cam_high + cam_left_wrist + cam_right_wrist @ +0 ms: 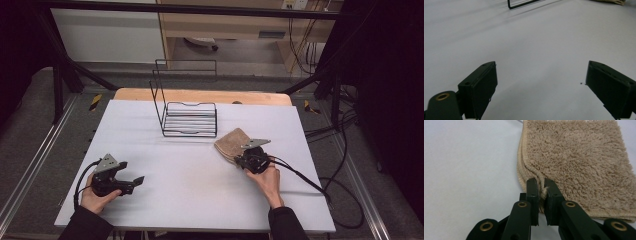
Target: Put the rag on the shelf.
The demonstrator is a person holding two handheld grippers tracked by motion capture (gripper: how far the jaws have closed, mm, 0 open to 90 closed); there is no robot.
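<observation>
A folded beige terry cloth (576,165) lay flat on the white table (190,180), right of centre, just in front of and to the right of a black wire rack (186,112) that stood toward the far edge. The right gripper (541,188) had its jaws clenched on the cloth's near corner, pinching the stitched hem where the folded layers met; in the high view it sat at the cloth's near right edge, held by the person's right hand (267,182). The left gripper (131,182) was well apart from the cloth, near the table's front left, held low in the left hand (95,197), its jaws spread wide with only bare tabletop between them.
</observation>
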